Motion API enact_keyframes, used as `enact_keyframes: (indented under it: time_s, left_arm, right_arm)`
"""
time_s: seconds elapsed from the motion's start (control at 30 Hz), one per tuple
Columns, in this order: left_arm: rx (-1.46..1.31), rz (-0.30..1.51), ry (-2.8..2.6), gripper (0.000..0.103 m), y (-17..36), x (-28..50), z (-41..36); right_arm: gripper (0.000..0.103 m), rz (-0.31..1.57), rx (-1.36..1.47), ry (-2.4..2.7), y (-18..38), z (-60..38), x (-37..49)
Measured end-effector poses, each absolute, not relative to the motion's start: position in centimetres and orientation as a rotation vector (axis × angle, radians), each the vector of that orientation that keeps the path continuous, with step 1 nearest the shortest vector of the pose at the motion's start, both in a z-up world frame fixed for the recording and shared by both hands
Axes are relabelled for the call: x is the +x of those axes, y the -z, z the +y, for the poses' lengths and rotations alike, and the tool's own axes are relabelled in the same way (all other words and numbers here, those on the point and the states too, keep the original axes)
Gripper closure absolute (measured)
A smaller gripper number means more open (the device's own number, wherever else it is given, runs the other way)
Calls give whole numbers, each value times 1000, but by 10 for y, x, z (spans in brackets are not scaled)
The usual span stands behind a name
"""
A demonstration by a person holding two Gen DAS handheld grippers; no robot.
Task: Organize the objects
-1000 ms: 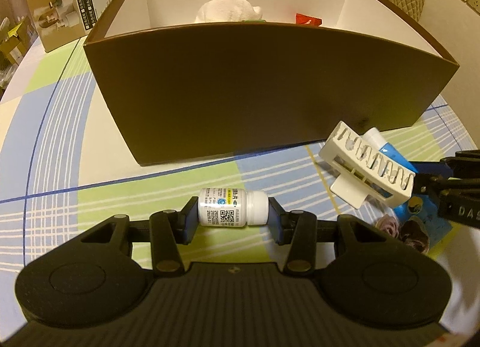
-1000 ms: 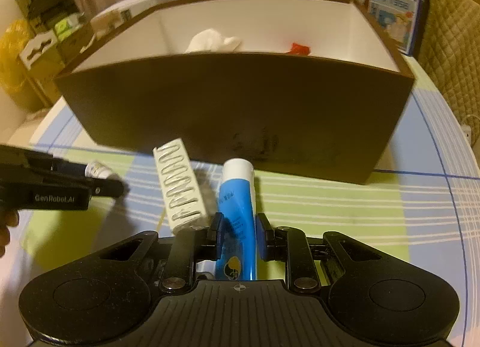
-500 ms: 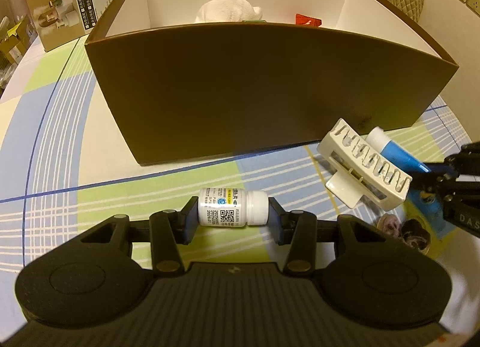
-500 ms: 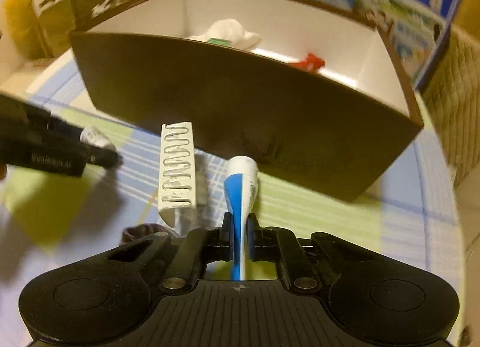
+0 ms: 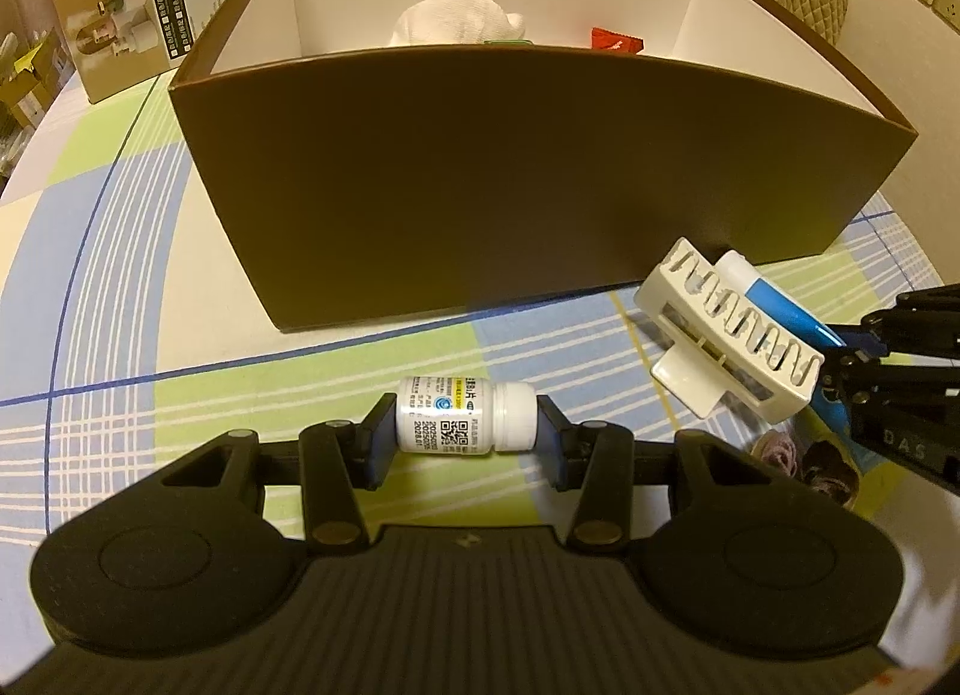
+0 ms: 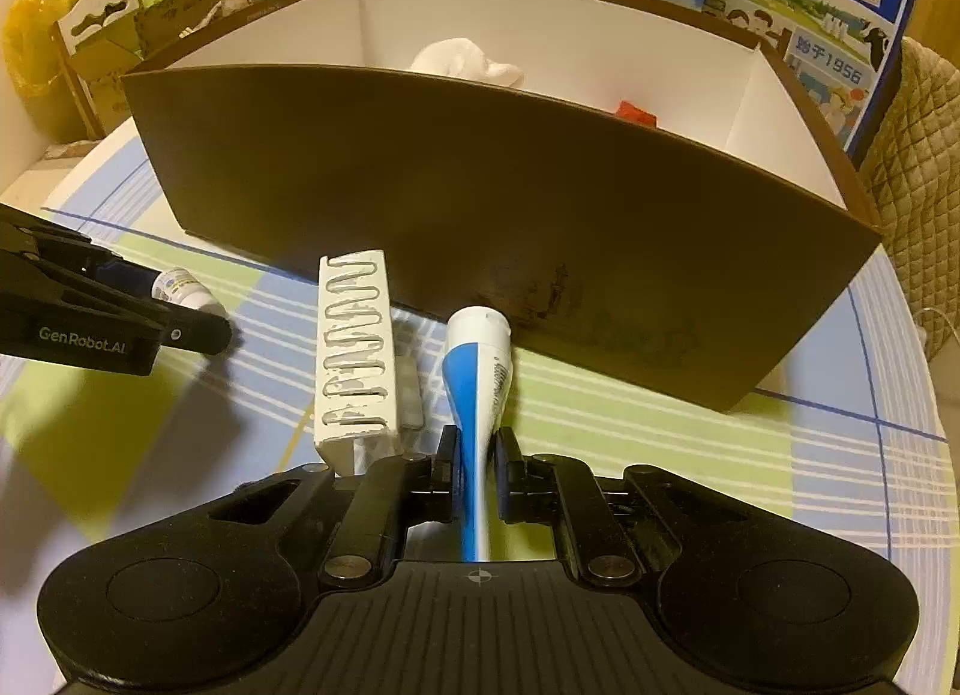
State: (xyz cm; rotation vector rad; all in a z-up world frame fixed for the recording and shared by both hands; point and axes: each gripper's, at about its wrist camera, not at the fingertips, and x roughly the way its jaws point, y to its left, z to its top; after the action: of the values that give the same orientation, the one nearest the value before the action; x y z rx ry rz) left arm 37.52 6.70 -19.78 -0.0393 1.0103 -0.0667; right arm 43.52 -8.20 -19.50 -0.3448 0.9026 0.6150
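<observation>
Partly done. Cloth and red packet already in box. Left gripper clamped on bottle, right gripper on tube, both near tablecloth. White rack left.

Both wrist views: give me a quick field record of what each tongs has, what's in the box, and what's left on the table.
left tongs: shut on bottle, lying sideways, low over the table
right tongs: shut on tube, cap pointing at the box
box: open top; holds white cloth and red packet
on table: white clip, beside the tube
not yet boxed: bottle, tube, white clip
</observation>
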Motion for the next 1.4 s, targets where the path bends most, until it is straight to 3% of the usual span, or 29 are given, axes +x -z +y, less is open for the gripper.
enact_keyframes:
  time_s: [0.63, 1.03, 1.4]
  left_arm:
    - [-70, 998, 53, 61, 189, 374, 73]
    - [-104, 867, 108, 61, 122, 353, 60]
    - [-129, 771, 122, 61, 80, 374, 45]
  right_arm:
    - [98, 909, -308, -629, 170, -94, 434]
    - [98, 802, -173, -741, 103, -110, 410]
    - [98, 698, -78, -642, 58, -116, 450]
